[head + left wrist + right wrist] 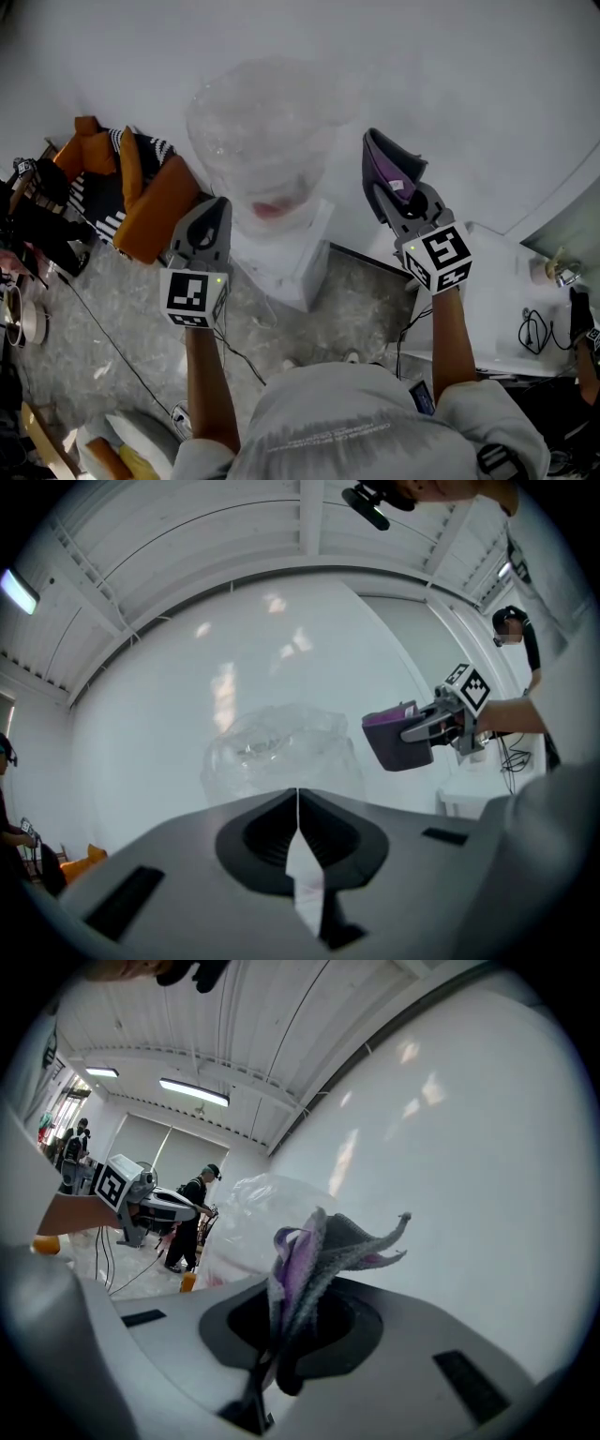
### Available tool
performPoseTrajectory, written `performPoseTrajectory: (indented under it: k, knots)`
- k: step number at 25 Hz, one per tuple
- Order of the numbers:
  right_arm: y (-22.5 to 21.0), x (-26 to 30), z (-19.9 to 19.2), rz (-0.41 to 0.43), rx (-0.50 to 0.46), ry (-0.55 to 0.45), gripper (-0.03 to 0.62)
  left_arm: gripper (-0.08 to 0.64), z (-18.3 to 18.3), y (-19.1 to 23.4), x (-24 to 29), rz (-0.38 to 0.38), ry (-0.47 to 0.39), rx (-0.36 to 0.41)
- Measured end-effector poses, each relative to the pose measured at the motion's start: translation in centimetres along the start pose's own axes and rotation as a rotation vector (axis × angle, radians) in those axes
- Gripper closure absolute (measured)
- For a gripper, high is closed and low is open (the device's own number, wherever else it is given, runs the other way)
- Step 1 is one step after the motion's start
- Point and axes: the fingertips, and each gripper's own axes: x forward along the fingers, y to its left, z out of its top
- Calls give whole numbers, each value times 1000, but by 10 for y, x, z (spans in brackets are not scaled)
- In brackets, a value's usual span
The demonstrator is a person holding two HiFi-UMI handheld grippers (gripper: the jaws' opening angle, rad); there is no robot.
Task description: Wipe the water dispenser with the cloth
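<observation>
White wall [469, 75] behind water dispenser [281, 248]; right gripper [281, 1326] pinches cloth [314, 1251], left gripper [297, 803] closed.

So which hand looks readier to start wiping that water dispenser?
Right, probably. The right gripper is shut on the cloth and sits beside the water dispenser; the left gripper has its jaws together with nothing in them.

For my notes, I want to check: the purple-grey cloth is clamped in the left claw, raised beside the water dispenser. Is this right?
Not quite: the cloth is clamped in the right claw, raised beside the water dispenser. The right gripper view shows it between those jaws.
</observation>
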Motion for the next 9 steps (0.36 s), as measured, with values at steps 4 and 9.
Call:
performPoseTrajectory:
  k: [4,9]
  knots:
    - [2,1,-1,11,0,-1,538,543,-1,-1,0,2,0,-2]
    - [3,3,-4,22,1,2,538,543,-3,-2,1,-1,7,-4]
